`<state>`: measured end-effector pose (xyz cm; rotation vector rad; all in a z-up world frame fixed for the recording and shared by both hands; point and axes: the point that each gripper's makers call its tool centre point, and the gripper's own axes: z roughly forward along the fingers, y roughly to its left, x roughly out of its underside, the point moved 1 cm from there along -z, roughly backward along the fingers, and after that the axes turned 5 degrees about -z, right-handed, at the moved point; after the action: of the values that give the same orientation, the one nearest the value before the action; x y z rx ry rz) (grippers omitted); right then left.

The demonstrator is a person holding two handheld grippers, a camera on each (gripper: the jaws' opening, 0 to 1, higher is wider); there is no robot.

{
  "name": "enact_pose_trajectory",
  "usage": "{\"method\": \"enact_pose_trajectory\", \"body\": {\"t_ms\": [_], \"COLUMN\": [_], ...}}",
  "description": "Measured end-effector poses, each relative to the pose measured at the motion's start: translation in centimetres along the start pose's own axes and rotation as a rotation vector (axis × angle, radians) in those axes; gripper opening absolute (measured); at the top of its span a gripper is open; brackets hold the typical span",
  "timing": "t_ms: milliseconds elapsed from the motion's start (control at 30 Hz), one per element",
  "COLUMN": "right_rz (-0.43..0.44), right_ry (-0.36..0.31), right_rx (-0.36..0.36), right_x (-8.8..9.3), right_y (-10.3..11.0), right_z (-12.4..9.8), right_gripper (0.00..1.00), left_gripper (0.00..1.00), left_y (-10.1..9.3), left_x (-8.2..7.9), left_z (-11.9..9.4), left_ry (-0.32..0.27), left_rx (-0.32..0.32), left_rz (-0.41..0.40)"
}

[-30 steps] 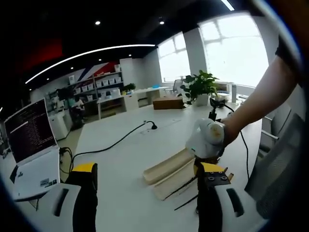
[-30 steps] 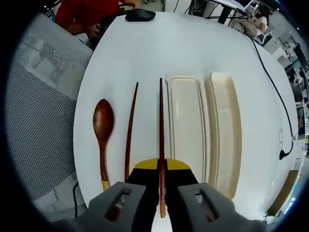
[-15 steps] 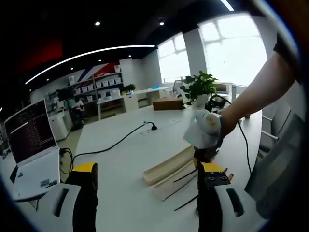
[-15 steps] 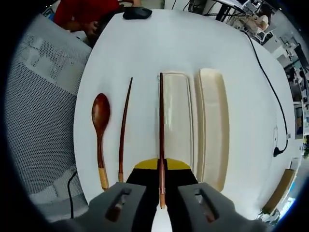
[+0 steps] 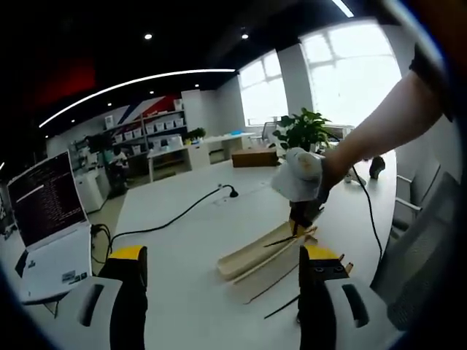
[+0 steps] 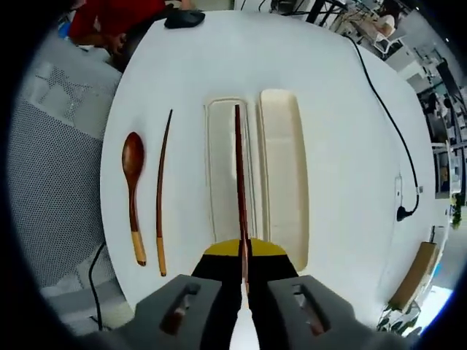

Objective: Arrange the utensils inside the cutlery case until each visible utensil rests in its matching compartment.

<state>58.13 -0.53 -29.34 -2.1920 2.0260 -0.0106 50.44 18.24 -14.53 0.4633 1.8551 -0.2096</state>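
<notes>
My right gripper (image 6: 243,283) is shut on a dark wooden chopstick (image 6: 238,182), which hangs lengthwise above the cream cutlery case's narrower tray (image 6: 219,168). The case's wider half (image 6: 283,175) lies beside it on the right. On the white table left of the case lie a second chopstick (image 6: 162,189) and a wooden spoon (image 6: 133,182). In the left gripper view a gloved hand (image 5: 300,175) holds that gripper and chopstick (image 5: 288,239) over the case (image 5: 248,257). My left gripper (image 5: 222,292) is open, well above the table, with nothing between its jaws.
A laptop (image 5: 45,219) sits at the left table edge, and a black cable (image 5: 175,215) runs across the table. A mouse (image 6: 184,17) lies at the far end near a person in red. A mesh chair (image 6: 51,160) stands beside the table. A potted plant (image 5: 300,130) stands farther back.
My right gripper has carried the chopstick from beside the case to above its narrower tray and risen. The left gripper has stayed still.
</notes>
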Motion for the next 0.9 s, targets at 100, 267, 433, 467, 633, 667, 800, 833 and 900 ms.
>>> {"method": "enact_pose_trajectory", "body": {"t_ms": [100, 267, 433, 467, 633, 667, 800, 833, 900], "right_rz": [-0.009, -0.027, -0.039, -0.035, -0.036, -0.041, -0.05, -0.049, -0.041], "right_ry": [0.015, 0.009, 0.03, 0.035, 0.042, 0.038, 0.013, 0.012, 0.009], "right_rx": [0.002, -0.002, 0.007, 0.01, 0.017, 0.018, 0.018, 0.015, -0.005], "right_x": [0.0, -1.3, -1.7, -1.5, -2.2, -2.7, -5.0, -5.3, -5.8], "right_y": [-0.7, -1.0, -2.6, -3.0, -4.0, -4.1, -4.3, -4.3, -4.2], "right_z": [0.3, 0.9, 0.6, 0.6, 0.5, 0.5, 0.3, 0.3, 0.9], "right_gripper": [0.0, 0.0, 0.0, 0.0, 0.0, 0.0, 0.0, 0.0, 0.0], "left_gripper": [0.89, 0.89, 0.89, 0.89, 0.89, 0.89, 0.89, 0.89, 0.89], "left_y": [-0.1, 0.1, 0.1, 0.0, -0.1, -0.1, -0.1, -0.1, 0.0], "left_x": [-0.3, -0.1, 0.2, 0.2, 0.3, 0.3, 0.4, 0.4, 0.5], "left_z": [0.0, 0.0, 0.2, 0.2, 0.3, 0.3, 0.3, 0.3, 0.3], "left_ry": [-0.017, -0.007, 0.008, 0.007, 0.015, 0.016, 0.019, 0.02, 0.021], "left_rx": [0.005, 0.0, 0.001, 0.006, 0.008, 0.008, 0.009, 0.008, 0.009], "left_rz": [-0.018, -0.019, -0.015, -0.014, 0.003, 0.004, -0.004, -0.003, -0.005]}}
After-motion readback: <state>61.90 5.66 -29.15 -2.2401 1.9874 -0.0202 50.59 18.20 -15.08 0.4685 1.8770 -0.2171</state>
